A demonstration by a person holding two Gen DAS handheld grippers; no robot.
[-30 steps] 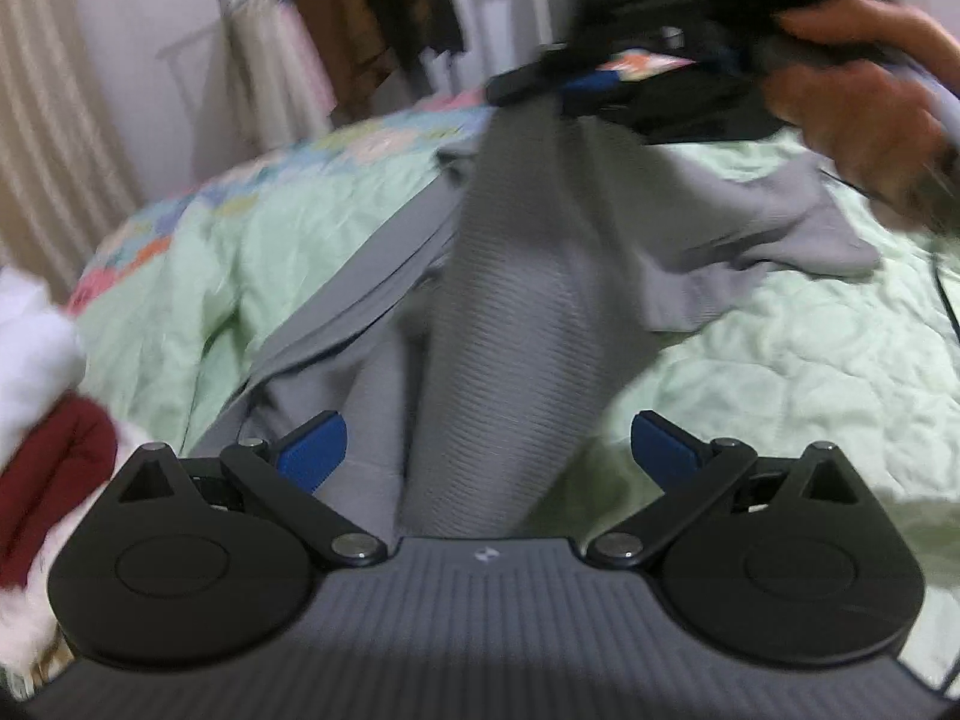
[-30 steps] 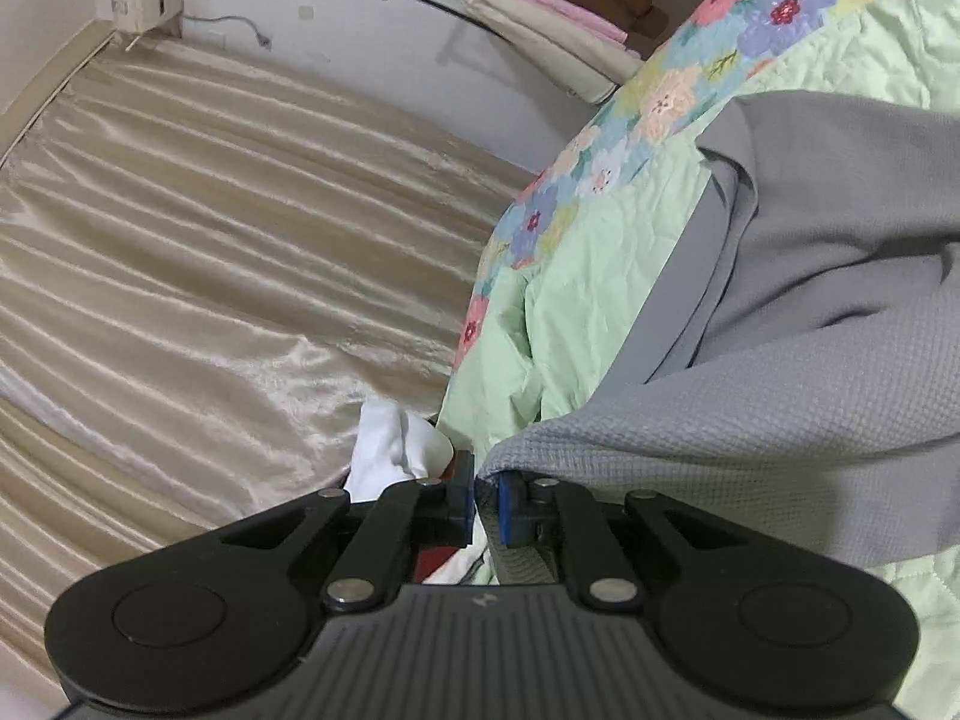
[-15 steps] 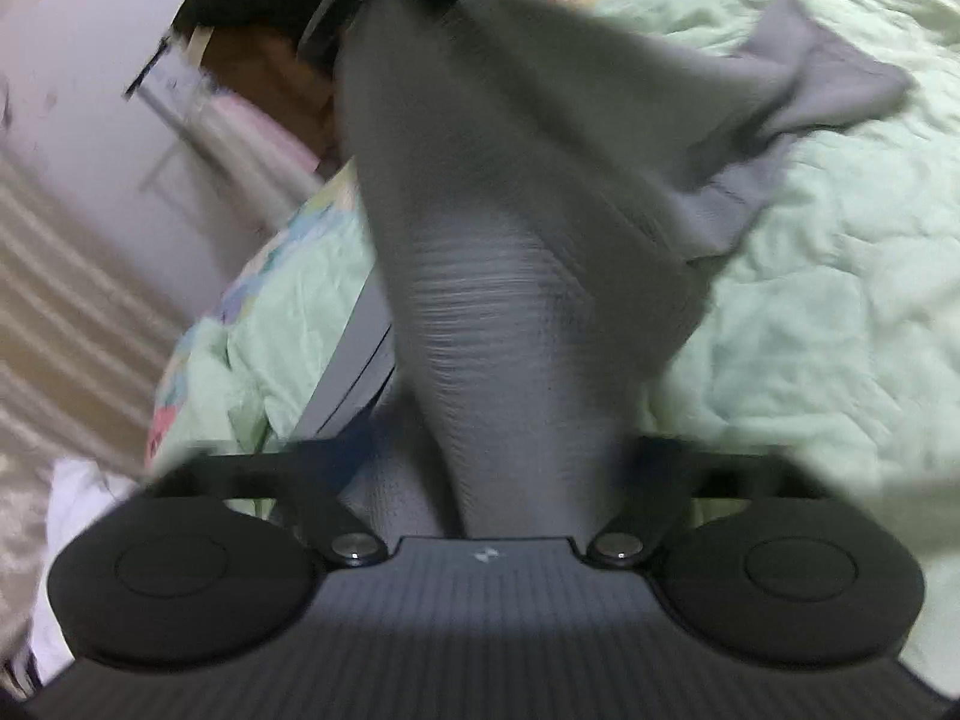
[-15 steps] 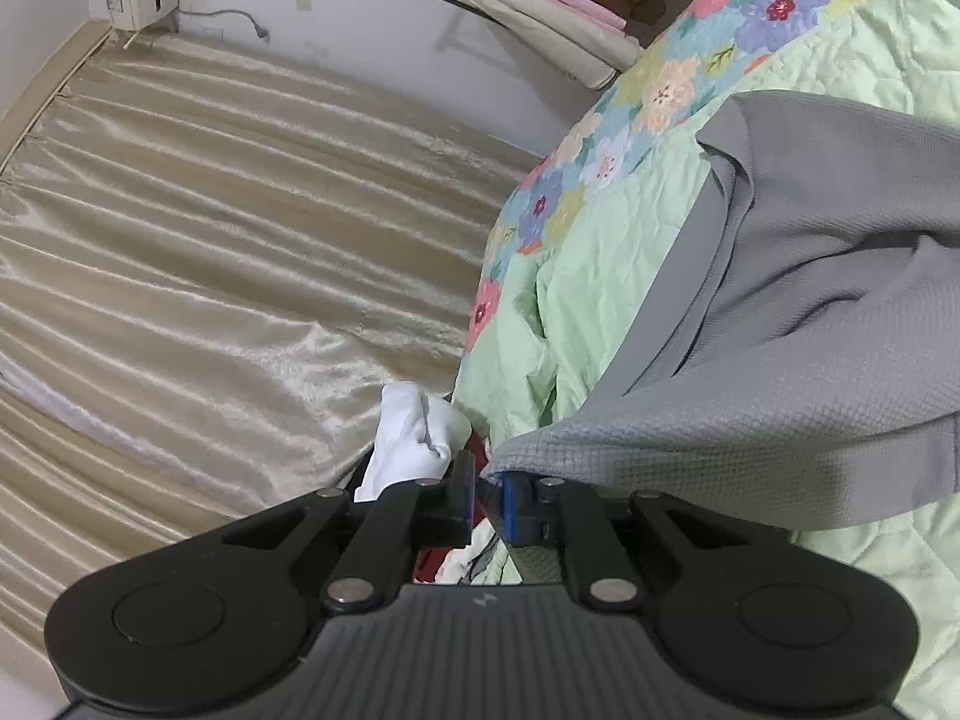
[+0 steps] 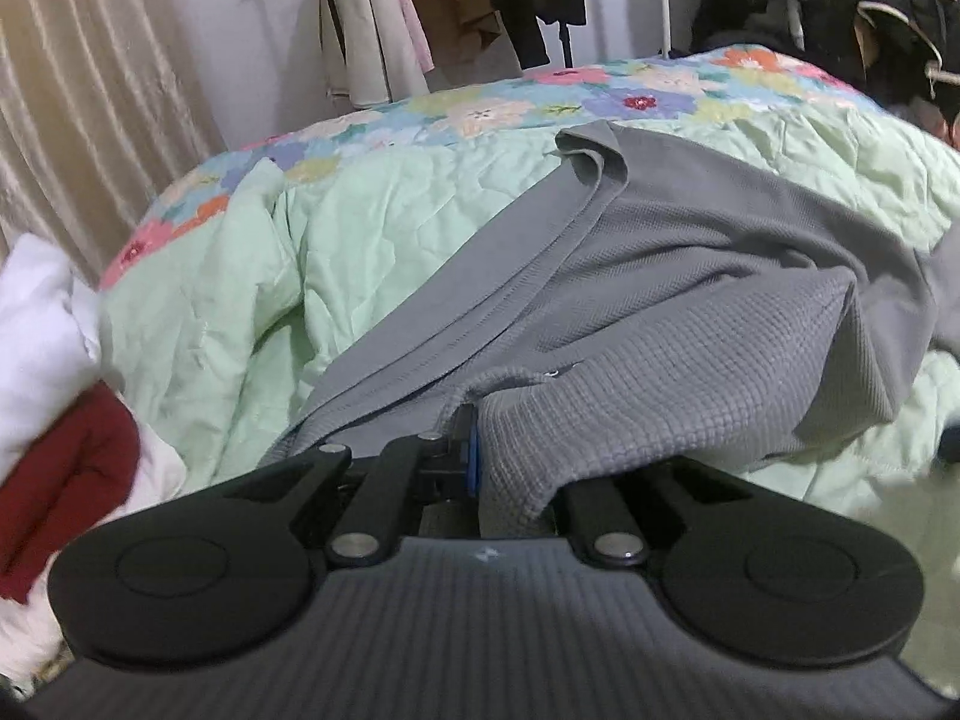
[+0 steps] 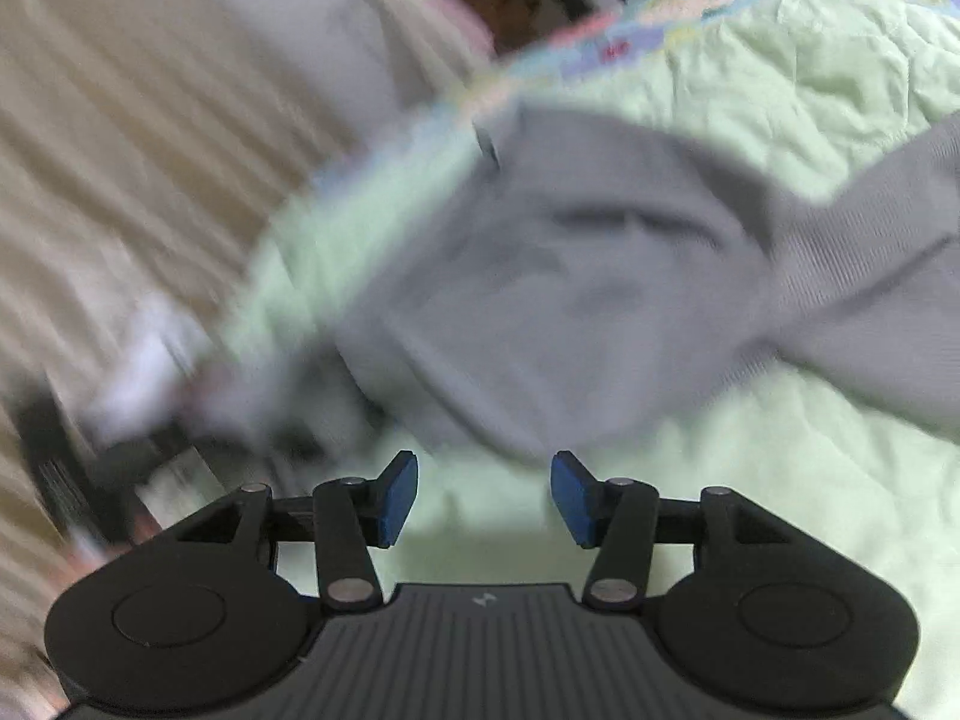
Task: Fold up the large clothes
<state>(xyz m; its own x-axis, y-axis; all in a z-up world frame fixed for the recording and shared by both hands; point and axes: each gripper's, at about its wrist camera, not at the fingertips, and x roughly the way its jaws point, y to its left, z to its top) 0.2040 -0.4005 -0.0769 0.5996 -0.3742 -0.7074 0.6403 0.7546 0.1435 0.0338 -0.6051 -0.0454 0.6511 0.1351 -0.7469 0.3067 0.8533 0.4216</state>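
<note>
Pale green quilt with a flowered border covers the bed, and the gray shirt lies crumpled across it, a clothes rack behind. My left gripper is clamped tight on a waffle-knit edge of the shirt, which drapes over its right finger. My right gripper has its jaws opening, nothing between the blue pads; the blurred shirt lies just beyond them.
</note>
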